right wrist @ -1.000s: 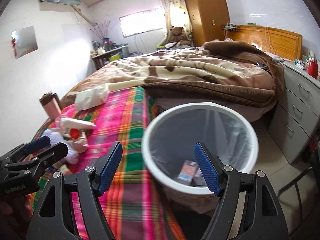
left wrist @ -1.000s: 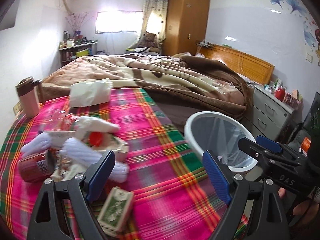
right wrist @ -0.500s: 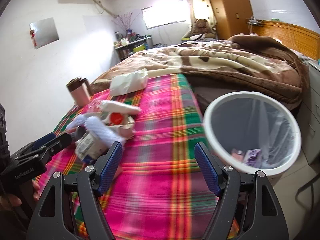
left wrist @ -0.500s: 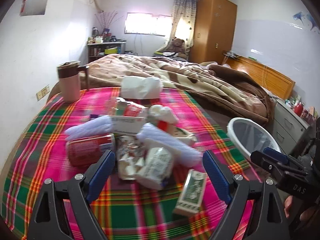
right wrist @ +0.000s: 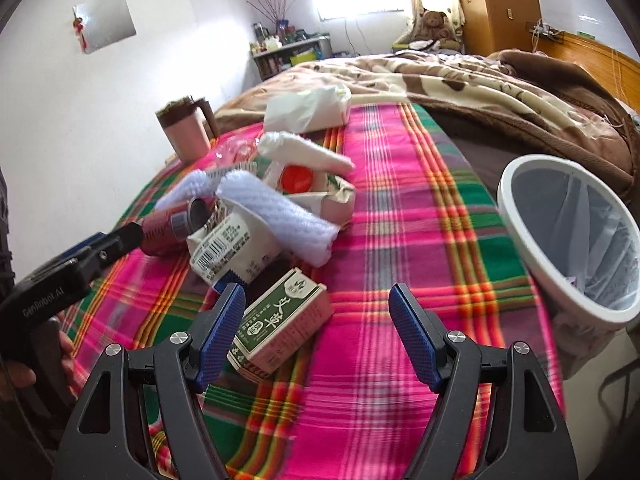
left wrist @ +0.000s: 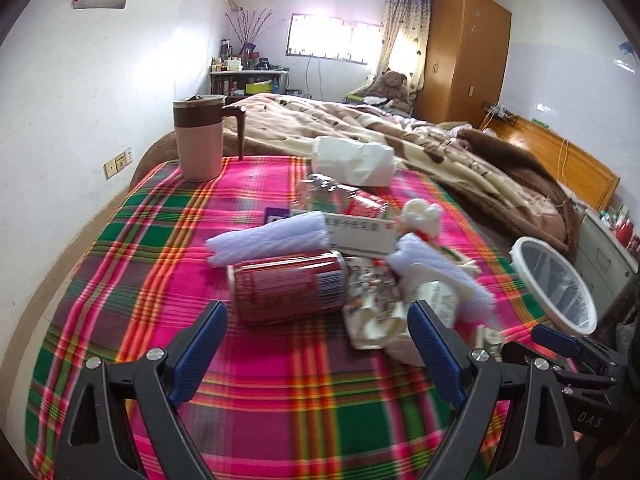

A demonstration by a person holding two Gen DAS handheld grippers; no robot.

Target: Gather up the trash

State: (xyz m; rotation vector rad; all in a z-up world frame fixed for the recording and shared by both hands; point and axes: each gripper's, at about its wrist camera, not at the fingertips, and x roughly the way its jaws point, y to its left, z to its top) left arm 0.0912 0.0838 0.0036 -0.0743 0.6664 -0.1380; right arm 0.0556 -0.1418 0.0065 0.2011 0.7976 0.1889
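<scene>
A heap of trash lies on the plaid cloth [left wrist: 260, 400]: a red can [left wrist: 288, 292] on its side, a crumpled wrapper [left wrist: 372, 312], white foam sleeves [left wrist: 272, 236], a white carton [right wrist: 228, 248] and a green box [right wrist: 280, 324]. My left gripper [left wrist: 316, 352] is open and empty, just in front of the can. My right gripper [right wrist: 316, 332] is open and empty, its left finger beside the green box. The white bin [right wrist: 568, 240] stands at the right, off the cloth's edge, with some trash in its liner.
A pink and brown mug [left wrist: 198, 140] stands at the far left of the cloth. A white tissue pack [left wrist: 352, 160] lies behind the heap. A brown blanket [left wrist: 460, 160] covers the bed beyond. Grey drawers [left wrist: 608, 248] stand right of the bin [left wrist: 554, 284].
Both grippers have swung left from the bin toward the trash heap. The can now sits ahead of the left gripper and the green box by the right one. Both stay open.
</scene>
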